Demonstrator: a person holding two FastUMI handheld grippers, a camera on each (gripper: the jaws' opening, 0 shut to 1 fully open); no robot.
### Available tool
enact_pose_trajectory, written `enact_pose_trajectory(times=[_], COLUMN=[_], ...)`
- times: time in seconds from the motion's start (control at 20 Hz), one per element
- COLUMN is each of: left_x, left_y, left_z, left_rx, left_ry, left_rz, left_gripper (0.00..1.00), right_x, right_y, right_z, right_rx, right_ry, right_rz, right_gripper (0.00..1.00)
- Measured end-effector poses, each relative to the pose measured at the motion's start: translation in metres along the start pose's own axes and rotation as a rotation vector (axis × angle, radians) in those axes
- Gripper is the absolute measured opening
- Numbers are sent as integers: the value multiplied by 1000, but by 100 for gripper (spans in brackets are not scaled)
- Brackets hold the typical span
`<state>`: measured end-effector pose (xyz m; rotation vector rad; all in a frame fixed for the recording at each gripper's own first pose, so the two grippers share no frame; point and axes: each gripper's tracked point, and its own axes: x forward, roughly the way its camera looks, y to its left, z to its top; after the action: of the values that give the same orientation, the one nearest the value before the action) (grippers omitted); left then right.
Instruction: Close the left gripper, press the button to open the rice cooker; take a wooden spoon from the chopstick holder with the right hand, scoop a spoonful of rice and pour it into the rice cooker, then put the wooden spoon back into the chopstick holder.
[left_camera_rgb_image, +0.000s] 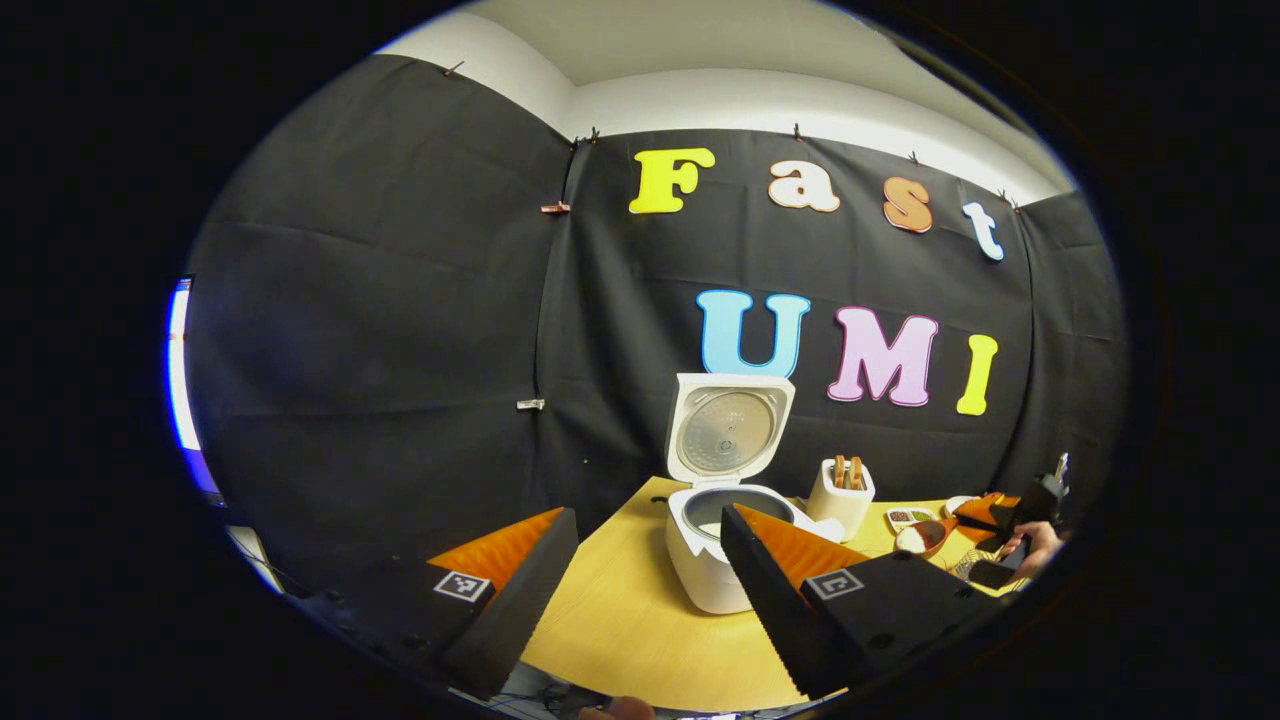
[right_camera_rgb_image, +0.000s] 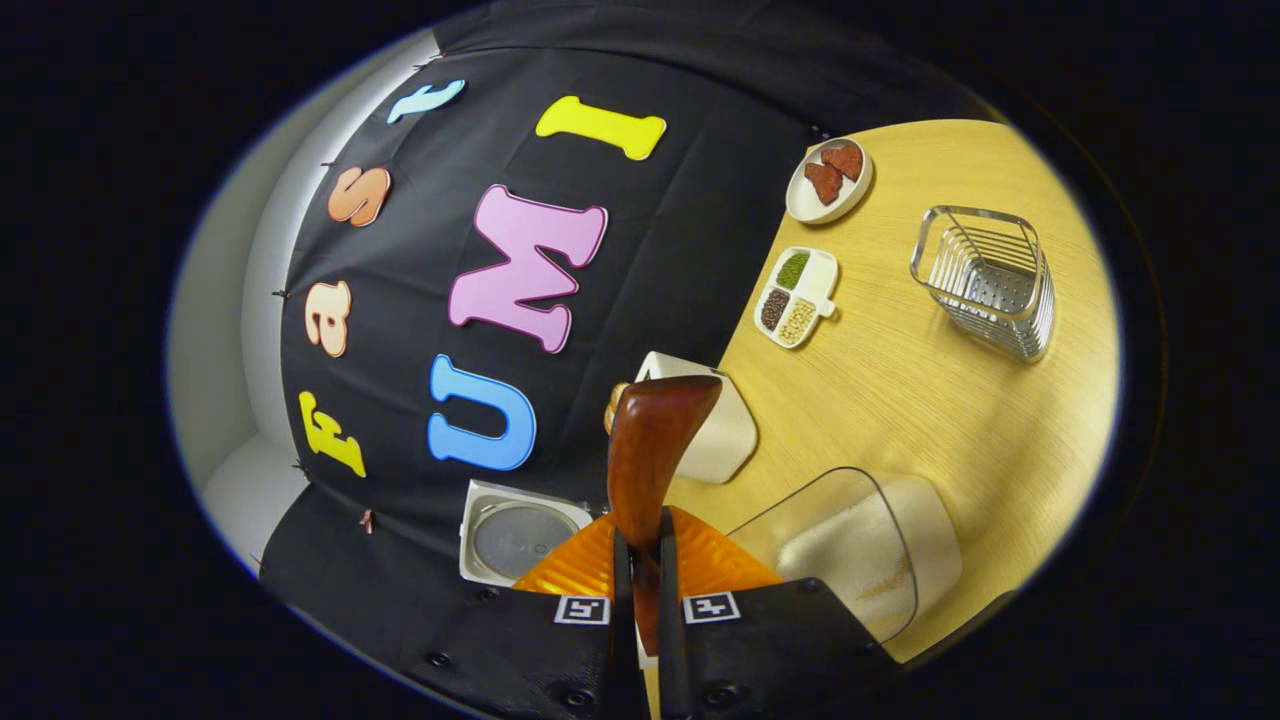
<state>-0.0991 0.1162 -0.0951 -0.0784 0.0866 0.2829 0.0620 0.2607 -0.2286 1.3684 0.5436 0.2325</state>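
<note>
The white rice cooker (left_camera_rgb_image: 706, 565) stands on the table with its lid (left_camera_rgb_image: 728, 430) up and its grey pot showing. My left gripper (left_camera_rgb_image: 648, 512) hangs open in front of it, nothing between its fingers. Right of the cooker is the white chopstick holder (left_camera_rgb_image: 840, 497) with wooden utensils in it. Farther right, my right gripper (left_camera_rgb_image: 1000, 512) holds the wooden spoon (left_camera_rgb_image: 925, 536), whose bowl carries white rice. In the right gripper view, the right gripper (right_camera_rgb_image: 645, 535) is shut on the spoon (right_camera_rgb_image: 650, 440) handle. The holder (right_camera_rgb_image: 722, 435) and cooker lid (right_camera_rgb_image: 520, 535) lie beyond it.
A clear rice container (right_camera_rgb_image: 850, 560) sits just beside the right gripper. On the wooden table (right_camera_rgb_image: 930, 400) are a divided dish of beans (right_camera_rgb_image: 795, 297), a small plate with red pieces (right_camera_rgb_image: 828, 178) and a metal wire rack (right_camera_rgb_image: 985, 280). A hand (left_camera_rgb_image: 1035, 545) holds the right gripper.
</note>
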Motion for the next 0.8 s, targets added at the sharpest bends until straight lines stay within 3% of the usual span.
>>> enact_pose_trajectory(times=[0.3, 0.8], left_x=[2, 8], left_y=[-1, 27], left_z=[-3, -8], left_rx=[-9, 0], left_ry=[1, 19], left_rz=[-7, 28], left_gripper=[99, 99], right_x=[12, 101], right_y=[69, 130], right_z=[-24, -101], right_rx=[29, 66], right_ry=[35, 70], right_rz=[52, 79], right_gripper=[12, 12])
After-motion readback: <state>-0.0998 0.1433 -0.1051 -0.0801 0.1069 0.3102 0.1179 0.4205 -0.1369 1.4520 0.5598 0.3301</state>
